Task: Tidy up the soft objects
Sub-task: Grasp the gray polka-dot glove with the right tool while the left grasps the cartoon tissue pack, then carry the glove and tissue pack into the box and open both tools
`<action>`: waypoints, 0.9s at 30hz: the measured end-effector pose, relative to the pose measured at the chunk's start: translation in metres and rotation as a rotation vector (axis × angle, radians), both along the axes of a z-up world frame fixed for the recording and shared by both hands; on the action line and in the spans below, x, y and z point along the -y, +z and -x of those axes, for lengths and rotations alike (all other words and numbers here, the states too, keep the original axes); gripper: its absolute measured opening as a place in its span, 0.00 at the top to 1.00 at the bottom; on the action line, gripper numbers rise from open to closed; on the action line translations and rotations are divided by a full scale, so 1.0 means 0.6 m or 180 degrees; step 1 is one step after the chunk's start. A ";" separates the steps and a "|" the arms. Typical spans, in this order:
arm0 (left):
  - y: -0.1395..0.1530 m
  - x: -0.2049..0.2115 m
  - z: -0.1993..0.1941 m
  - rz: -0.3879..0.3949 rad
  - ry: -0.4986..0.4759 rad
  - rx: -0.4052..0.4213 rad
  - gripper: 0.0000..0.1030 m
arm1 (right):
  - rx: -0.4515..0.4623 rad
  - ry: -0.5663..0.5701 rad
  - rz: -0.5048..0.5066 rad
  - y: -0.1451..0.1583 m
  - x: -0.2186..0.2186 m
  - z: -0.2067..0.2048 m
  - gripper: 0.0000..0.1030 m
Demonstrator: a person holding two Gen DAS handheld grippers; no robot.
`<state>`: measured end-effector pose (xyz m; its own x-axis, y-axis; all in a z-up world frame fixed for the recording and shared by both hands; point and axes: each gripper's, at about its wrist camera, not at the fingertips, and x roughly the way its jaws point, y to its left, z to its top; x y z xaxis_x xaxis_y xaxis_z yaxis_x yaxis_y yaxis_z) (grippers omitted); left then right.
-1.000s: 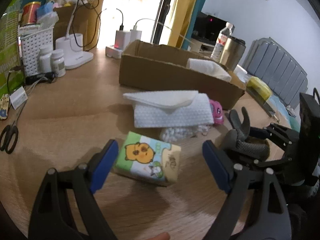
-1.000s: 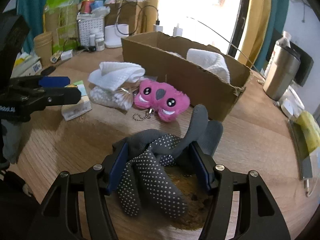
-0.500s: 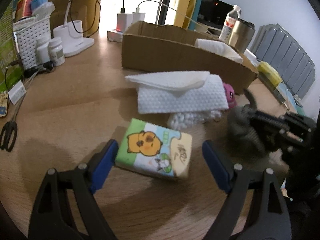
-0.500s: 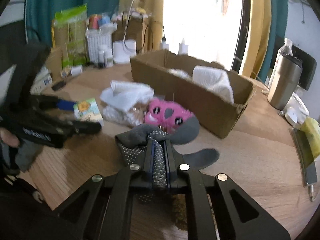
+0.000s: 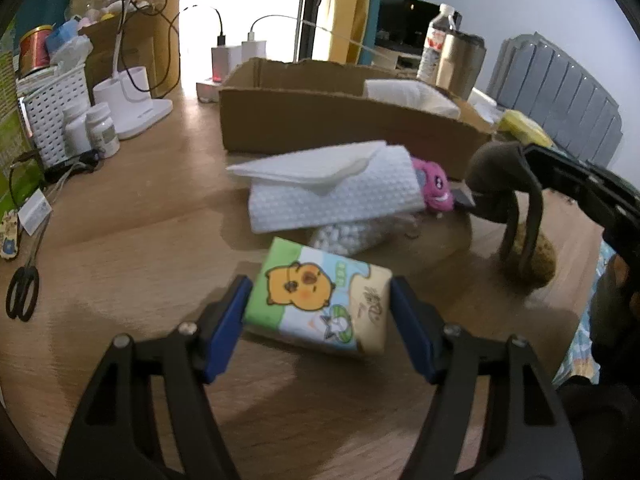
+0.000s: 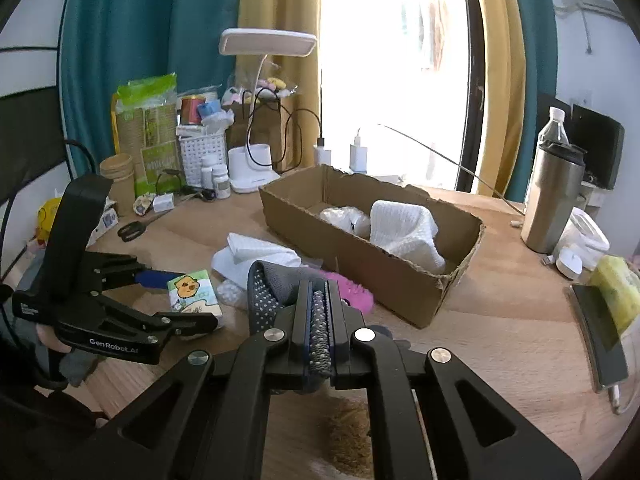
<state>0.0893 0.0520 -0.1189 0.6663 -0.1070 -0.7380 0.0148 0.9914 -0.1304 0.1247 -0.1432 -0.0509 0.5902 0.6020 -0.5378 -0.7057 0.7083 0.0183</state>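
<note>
1. Left tongs [image 5: 318,314]: blue pads have just been closing in, now one on each side of the tissue pack [image 5: 320,304] (orange cartoon animal print). Pads touch or nearly touch its short ends; can't tell if they press yet. Pack sits slightly tilted, on or just above the wooden desk [image 5: 140,248].
2. Right tongs [image 6: 319,334]: clamped tight on a grey dotted glove [image 6: 264,296]. Glove lifted off desk; in the left wrist view its fingers dangle down over a brown sponge-like lump [image 5: 532,256].
3. Between the 2 tongs, on desk: folded white cloths [image 5: 332,192] stacked on a bag of white cotton bits [image 5: 348,236]; pink plush [image 5: 434,188] just beside them, partly hidden.
4. Cardboard box [image 6: 360,248] behind the pile, open top, w/ a white towel [image 6: 404,232] & a clear plastic bundle [image 6: 346,218] inside.
5. Desk edges: scissors [image 5: 24,292], pill bottles [image 5: 102,128], white basket [image 5: 52,108], lamp base [image 5: 138,100], steel tumbler [image 6: 552,196].
</note>
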 end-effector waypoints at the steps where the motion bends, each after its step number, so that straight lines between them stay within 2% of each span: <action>1: 0.002 -0.001 0.002 0.0020 -0.0004 0.0024 0.31 | 0.0005 -0.0007 -0.0013 0.002 0.002 -0.001 0.94; 9: 0.042 -0.012 0.012 0.0146 0.0008 0.0288 0.31 | 0.0169 -0.0015 -0.0118 0.036 0.009 -0.002 0.94; 27: 0.124 -0.024 0.002 0.0154 -0.0066 0.0767 0.31 | 0.0572 -0.0071 -0.0153 0.103 0.005 -0.022 0.94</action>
